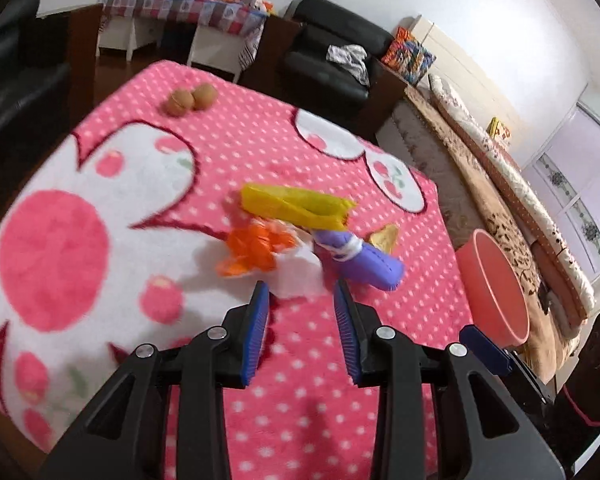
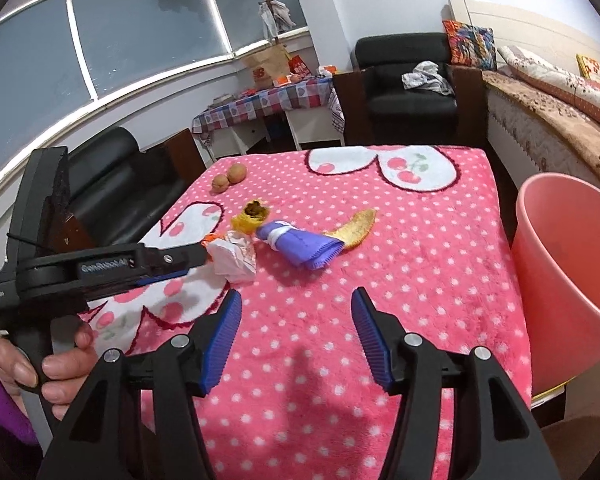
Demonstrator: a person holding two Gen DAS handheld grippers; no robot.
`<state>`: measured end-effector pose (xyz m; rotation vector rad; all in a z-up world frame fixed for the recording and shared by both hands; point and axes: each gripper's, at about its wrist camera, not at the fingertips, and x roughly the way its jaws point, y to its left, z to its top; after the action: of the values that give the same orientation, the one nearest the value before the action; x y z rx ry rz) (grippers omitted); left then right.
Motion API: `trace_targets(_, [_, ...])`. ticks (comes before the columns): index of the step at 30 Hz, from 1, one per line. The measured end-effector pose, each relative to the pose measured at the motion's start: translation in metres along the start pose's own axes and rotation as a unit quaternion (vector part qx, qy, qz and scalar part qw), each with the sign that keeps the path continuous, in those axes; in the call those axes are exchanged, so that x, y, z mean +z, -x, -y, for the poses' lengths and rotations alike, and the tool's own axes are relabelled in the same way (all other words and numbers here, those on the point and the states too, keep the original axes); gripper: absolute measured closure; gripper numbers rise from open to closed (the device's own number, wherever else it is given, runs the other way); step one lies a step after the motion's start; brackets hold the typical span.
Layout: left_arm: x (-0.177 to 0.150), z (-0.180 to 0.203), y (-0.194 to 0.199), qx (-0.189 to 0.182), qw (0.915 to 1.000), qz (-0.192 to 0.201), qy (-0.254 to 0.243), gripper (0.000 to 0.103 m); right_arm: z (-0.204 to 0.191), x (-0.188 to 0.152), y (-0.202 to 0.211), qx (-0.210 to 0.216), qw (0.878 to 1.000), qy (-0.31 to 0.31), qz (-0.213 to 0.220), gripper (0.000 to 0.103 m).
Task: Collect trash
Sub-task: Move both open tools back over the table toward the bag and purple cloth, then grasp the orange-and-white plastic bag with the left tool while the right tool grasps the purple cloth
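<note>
Pink bucket [image 2: 560,280] beside table — both claws parted.

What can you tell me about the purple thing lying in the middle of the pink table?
The purple roll looks like soft cloth or felt, rolled into a tube and bound near one end with a white band. Its other end is fringed or ridged. It lies on its side on the pink dotted tablecloth, its fringed end against the yellow peel, near the crumpled white wrapper.
</note>
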<state>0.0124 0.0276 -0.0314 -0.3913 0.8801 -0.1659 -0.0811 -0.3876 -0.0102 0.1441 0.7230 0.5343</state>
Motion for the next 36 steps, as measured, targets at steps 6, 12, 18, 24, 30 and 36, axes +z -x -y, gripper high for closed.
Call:
trace_targets(6, [0.002, 0.005, -0.026, 0.021, 0.9993, -0.016, 0.027, 0.069, 0.009, 0.000, -0.004, -0.005, 1.000, -0.007, -0.007, 0.046])
trace_targets(12, [0.008, 0.005, -0.040, 0.060, 0.9975, -0.011, 0.036, 0.069, 0.010, 0.003, -0.006, -0.006, 1.000, -0.005, -0.011, 0.045])
trace_targets(18, [0.013, -0.018, -0.033, 0.071, 0.9964, 0.006, 0.046, 0.069, 0.008, 0.009, -0.010, -0.007, 1.000, 0.002, -0.012, 0.044])
trace_targets(24, [0.011, -0.026, -0.023, 0.056, 0.9980, 0.006, 0.030, 0.075, 0.000, 0.027, -0.030, 0.013, 0.999, 0.022, -0.029, 0.041])
trace_targets(30, [0.008, -0.029, -0.013, 0.051, 0.9985, 0.018, 0.010, 0.077, -0.007, 0.047, -0.059, 0.011, 0.997, 0.051, -0.051, 0.041])
trace_targets(36, [0.007, -0.030, -0.009, 0.032, 0.9993, 0.015, 0.007, 0.077, -0.009, 0.057, -0.090, -0.014, 0.993, 0.090, -0.081, 0.041])
